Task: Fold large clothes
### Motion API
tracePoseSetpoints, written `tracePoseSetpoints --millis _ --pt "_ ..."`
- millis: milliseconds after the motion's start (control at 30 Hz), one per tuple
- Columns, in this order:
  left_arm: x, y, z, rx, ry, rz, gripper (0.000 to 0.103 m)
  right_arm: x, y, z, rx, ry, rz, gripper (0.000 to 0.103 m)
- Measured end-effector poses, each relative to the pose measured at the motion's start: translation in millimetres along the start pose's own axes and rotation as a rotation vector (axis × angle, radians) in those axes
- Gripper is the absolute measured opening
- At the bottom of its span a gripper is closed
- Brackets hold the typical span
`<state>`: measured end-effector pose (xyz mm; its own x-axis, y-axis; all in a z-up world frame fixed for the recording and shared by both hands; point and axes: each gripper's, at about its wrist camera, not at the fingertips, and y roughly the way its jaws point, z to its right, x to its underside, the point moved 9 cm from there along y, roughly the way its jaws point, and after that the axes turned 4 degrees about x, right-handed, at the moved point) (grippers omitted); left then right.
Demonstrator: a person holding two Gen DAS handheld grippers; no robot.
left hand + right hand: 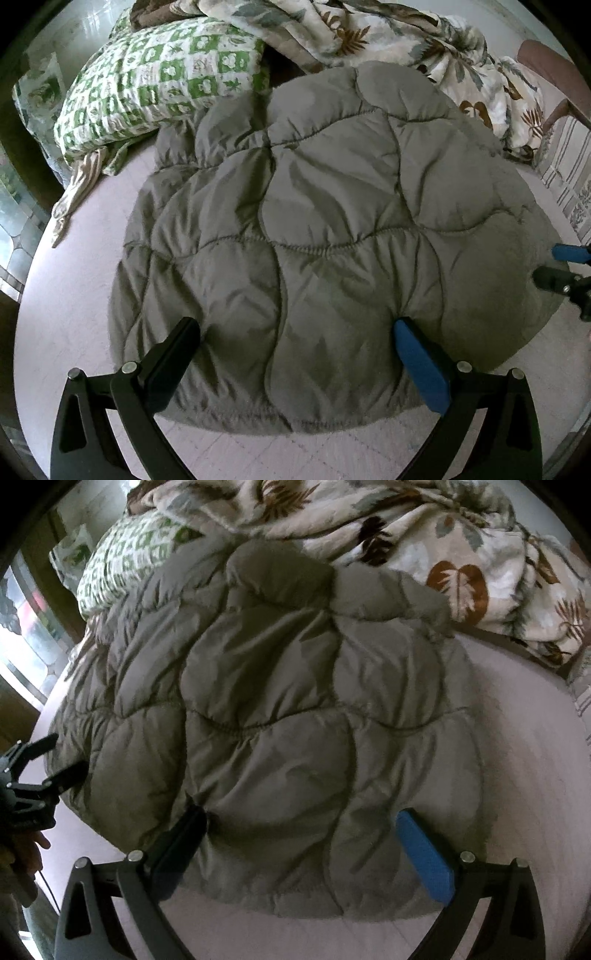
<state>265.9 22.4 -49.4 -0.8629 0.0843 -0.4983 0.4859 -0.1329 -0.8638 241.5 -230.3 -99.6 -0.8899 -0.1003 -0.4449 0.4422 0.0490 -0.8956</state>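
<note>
1. The quilted grey jacket [314, 229] is spread on the bed [74, 295]; bare sheet is seen along its near hem and both sides.
2. The left gripper [295, 332] and right gripper [299, 819] are held with jaws released, tips pressed into the padding near the hem.
3. A green checked pillow [159, 81] and a leaf-print blanket [424, 542] are crowded against its far edge.

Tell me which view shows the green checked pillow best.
The left wrist view: the green checked pillow lies nearly whole and sharp, beyond the grey quilted jacket. The right wrist view shows only a small, blurred part of it, partly behind the jacket.
</note>
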Motion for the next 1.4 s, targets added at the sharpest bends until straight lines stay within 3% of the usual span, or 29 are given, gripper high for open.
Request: tracePoseSetpoints --millis 500,1067,1400 --pt "4 -45 -21 -0.057 -0.001 0.067 0.103 27 -53 48 0.029 0.072 0.004 0.103" --pt "-6 -48 -73 -0.085 -0.064 0.068 0.103 19 -42 103 0.072 0.16 -0.039 0.103" --pt "-15 -26 -87 -0.084 -0.075 0.037 0.103 2 -24 111 0.022 0.217 -0.067 0.103"
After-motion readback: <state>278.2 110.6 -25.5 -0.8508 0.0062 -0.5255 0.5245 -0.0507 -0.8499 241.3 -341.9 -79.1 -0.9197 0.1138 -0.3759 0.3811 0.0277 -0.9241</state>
